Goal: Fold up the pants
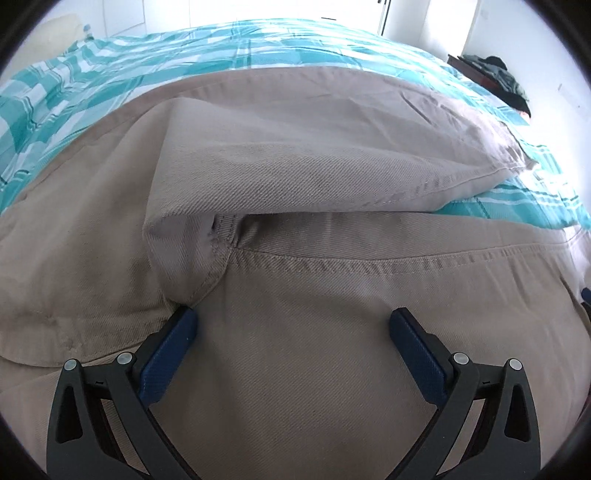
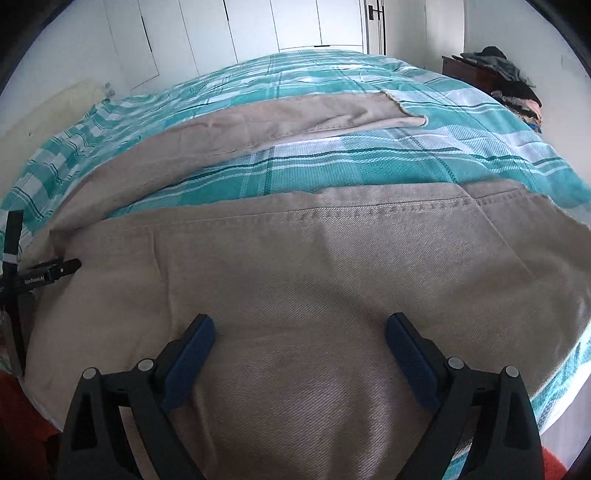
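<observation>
Left tool (image 1: 293,326), right tool (image 2: 300,330) both wide apart, holding nothing, over pants (image 2: 295,266); bedspread (image 2: 332,173) beyond seam edge.

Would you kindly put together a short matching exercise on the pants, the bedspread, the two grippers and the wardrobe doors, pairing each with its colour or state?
Things:
1. pants
2. bedspread
3. left gripper, right gripper
4. wardrobe doors

Descriptions:
A. white, closed
B. beige, legs spread apart
C. open, over fabric
D. teal and white plaid

Pairs: 1-B, 2-D, 3-C, 4-A
</observation>
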Motion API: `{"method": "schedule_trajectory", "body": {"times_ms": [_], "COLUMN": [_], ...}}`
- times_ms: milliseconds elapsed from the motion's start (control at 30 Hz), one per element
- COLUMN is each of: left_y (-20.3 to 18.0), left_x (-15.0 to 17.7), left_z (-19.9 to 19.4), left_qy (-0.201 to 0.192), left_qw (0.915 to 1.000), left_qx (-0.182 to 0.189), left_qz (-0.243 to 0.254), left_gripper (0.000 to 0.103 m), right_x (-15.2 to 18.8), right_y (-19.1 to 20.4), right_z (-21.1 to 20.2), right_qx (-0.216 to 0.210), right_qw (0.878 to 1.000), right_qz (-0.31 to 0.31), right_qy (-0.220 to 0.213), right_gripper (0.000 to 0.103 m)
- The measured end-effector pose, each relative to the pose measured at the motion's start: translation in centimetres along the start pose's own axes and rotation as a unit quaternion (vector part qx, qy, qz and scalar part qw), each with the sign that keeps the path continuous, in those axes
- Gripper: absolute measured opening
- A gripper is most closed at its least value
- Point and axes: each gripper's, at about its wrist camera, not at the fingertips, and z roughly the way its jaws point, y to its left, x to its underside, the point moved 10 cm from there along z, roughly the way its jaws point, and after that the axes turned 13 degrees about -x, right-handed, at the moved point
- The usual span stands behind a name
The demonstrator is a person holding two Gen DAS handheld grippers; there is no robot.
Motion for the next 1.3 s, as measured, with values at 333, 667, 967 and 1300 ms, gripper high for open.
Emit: {"method": "schedule_trajectory", "body": {"times_ms": [333,667,967,1300], "left_y": [0.24,0.25,0.23,0.22], "left_x": [-0.55,-0.55,-0.54,-0.53], "left_z": [0.50,0.50,0.51,0.49], "left_qy": [0.001,0.001,0.001,0.001], "left_qw": [1.0000,1.0000,1.0000,1.0000], "left_qx": [0.000,0.000,0.000,0.000], "left_qz": [0.000,0.000,0.001,0.001], "left_gripper": [0.103,0.103,0.103,0.103], "right_x": [0.44,0.50,0.48,0.46], "right_y": [0.23,0.18,0.14,0.12], "right_z": [-0.39,-0.13,-0.15,-0.28], "right_qx": [0.001,0.016,0.015,0.009], "right_qw": [1.000,1.000,1.000,1.000], "right_qz": [-0.004,-0.009,-0.008,-0.009], "right_qy": [-0.008,-0.010,-0.012,-0.012], "right_gripper": [0.095,0.098,0.098,0.098]}}
